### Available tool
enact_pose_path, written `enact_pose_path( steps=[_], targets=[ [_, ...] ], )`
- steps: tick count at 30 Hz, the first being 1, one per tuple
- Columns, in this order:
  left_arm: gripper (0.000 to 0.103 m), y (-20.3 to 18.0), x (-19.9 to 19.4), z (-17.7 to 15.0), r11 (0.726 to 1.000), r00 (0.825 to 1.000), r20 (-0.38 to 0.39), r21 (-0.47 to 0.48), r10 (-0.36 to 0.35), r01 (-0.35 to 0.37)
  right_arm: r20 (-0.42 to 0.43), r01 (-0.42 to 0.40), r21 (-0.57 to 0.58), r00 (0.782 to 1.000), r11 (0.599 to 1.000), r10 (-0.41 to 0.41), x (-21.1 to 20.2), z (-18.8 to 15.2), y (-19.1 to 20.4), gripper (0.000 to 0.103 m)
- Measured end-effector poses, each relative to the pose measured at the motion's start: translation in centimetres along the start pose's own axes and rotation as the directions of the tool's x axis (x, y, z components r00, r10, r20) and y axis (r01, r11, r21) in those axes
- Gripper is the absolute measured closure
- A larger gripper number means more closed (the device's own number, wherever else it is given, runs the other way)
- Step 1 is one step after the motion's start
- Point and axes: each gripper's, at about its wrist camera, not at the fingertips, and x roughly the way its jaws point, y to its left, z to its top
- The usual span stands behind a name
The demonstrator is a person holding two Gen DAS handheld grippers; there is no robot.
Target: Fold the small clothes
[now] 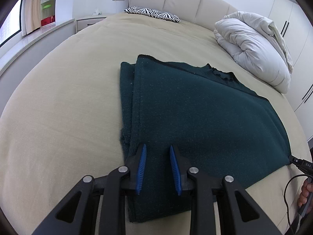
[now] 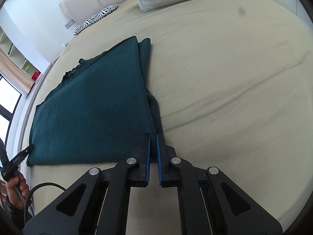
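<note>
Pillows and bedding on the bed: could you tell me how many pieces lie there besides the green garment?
2: a zebra-print pillow by the headboard, and a bundled white duvet at the bed's right side in the left wrist view.

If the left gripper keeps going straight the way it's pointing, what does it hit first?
Most likely the dark green garment lying folded on the bed: the left gripper already hovers over its near edge, angled downward. Exact depth is unclear.

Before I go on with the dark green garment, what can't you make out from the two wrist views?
- Left view: green garment near hem hidden by left gripper.
- Right view: whether right gripper pinches fabric; its fingers cover the corner.
- Both: underlying folded layers hidden by the top layer.
</note>
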Motion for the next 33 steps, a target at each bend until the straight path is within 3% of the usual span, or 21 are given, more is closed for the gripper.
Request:
enact_pose_path(
  steps=[5,8,10,12,16,19,22,24,26,27,28,31,33],
  targets=[
    [0.074,0.0,-0.1,-0.1,1.0,1.0,-0.001,0.004,0.004,-0.004,-0.008,-0.018,0.023,1.0,1.0,0.018,-0.2,-0.2,-0.5,0.099],
    [0.075,0.0,-0.6,0.1,1.0,1.0,-0.006,-0.008,0.005,-0.005,-0.06,-0.037,0.019,0.997,0.999,0.039,1.1,-0.1,-1.0,0.098],
    [0.072,-0.4,-1.4,0.5,1.0,1.0,0.012,-0.006,0.021,-0.021,-0.068,-0.031,0.004,0.997,1.0,0.031,0.9,0.2,-0.7,0.091],
    [0.061,-1.0,-2.3,1.2,0.999,0.998,0.059,0.013,0.034,-0.034,-0.086,0.002,-0.001,0.996,1.0,-0.003,0.2,0.5,-0.4,0.074],
    [0.053,-3.0,-2.5,3.7,0.998,0.99,0.139,0.051,0.031,-0.038,0.021,-0.002,-0.003,1.0,1.0,0.002,-3.0,1.9,0.7,0.069],
    [0.051,-5.0,-0.4,6.0,0.994,0.985,0.174,0.098,0.023,-0.04,0.052,-0.097,-0.037,0.994,0.995,0.099,-3.0,3.9,3.5,0.069],
    [0.05,-6.0,2.1,8.1,0.99,0.982,0.183,0.124,0.046,-0.069,0.012,-0.223,-0.1,0.974,0.97,0.225,0.0,6.4,8.2,0.069],
    [0.05,-5.9,4.1,9.3,0.989,0.983,0.17,0.119,0.071,-0.092,-0.036,-0.326,-0.105,0.945,0.94,0.324,3.4,7.9,11.4,0.069],
    [0.05,-5.1,6.0,9.9,0.984,0.983,0.14,0.116,0.115,-0.132,-0.08,-0.364,-0.078,0.93,0.928,0.358,6.7,9.0,13.9,0.069],
    [0.05,-4.4,7.1,10.1,0.985,0.985,0.116,0.107,0.126,-0.138,-0.113,-0.41,-0.068,0.909,0.909,0.402,8.6,9.5,15.2,0.069],
    [0.048,-3.3,7.9,10.1,0.989,0.989,0.094,0.083,0.114,-0.122,-0.133,-0.439,-0.05,0.893,0.897,0.43,10.2,9.9,16.0,0.069],
    [0.048,-1.0,7.8,10.2,0.999,0.993,0.109,0.013,0.04,-0.042,-0.165,-0.438,0.023,0.885,0.899,0.436,14.7,11.2,16.3,0.071],
    [0.048,-0.2,7.9,10.3,1.0,0.994,0.11,0.006,0.014,-0.014,-0.122,-0.459,0.089,0.876,0.884,0.467,16.1,12.1,14.7,0.073]
  ],
)
